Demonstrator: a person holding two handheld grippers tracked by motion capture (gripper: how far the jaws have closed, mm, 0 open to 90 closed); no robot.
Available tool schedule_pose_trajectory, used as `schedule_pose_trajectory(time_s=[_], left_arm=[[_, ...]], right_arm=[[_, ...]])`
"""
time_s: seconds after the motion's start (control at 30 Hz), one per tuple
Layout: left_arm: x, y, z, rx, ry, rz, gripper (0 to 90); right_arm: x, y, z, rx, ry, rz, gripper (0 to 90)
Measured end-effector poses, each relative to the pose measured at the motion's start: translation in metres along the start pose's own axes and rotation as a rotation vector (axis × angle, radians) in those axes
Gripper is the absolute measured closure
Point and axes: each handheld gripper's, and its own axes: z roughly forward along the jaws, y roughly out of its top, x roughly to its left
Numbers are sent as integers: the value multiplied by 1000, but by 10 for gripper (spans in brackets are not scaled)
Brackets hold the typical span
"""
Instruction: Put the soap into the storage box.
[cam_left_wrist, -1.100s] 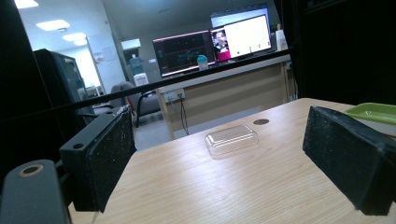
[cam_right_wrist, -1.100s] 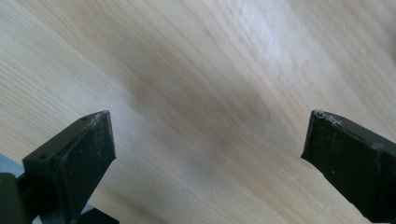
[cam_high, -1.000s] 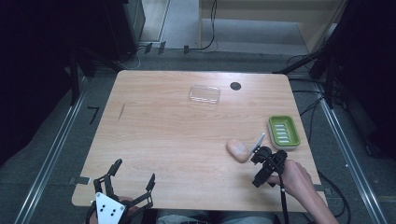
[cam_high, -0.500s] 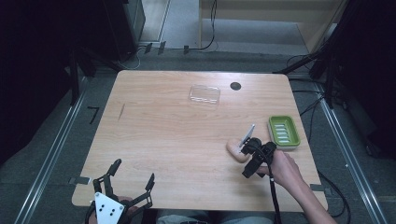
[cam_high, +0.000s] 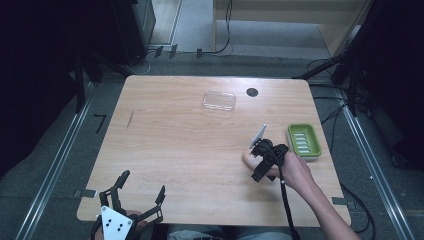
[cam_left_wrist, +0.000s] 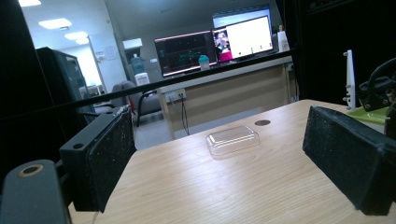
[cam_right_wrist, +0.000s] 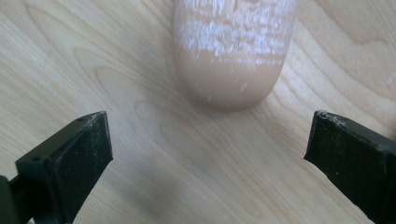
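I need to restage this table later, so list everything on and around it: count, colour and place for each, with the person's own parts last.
Soap bar: one, peach-tan with a whitish film on top, on the table's right part, just ahead of the right gripper's jaws, not between them.
Soap dish: one, green, ribbed inside, near the table's right edge.
Clear lid: one, transparent plastic, far middle of the table.
Round hole: one, dark, in the tabletop right of the clear lid.
Table: one, light wood.
Monitors: several, lit, on a counter beyond the table.
Left gripper: one, black, open, at the near left edge.
Right gripper: one, black, jaws just opened wide, nothing between them.
Right hand: one, holding the right gripper.
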Motion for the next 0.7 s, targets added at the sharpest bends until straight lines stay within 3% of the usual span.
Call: schedule_pose_trajectory(time_s=[0.7], left_arm=[[0,0,0,0,-1,1,99]], right_arm=[[-8,34,10,-9,19,13,0]])
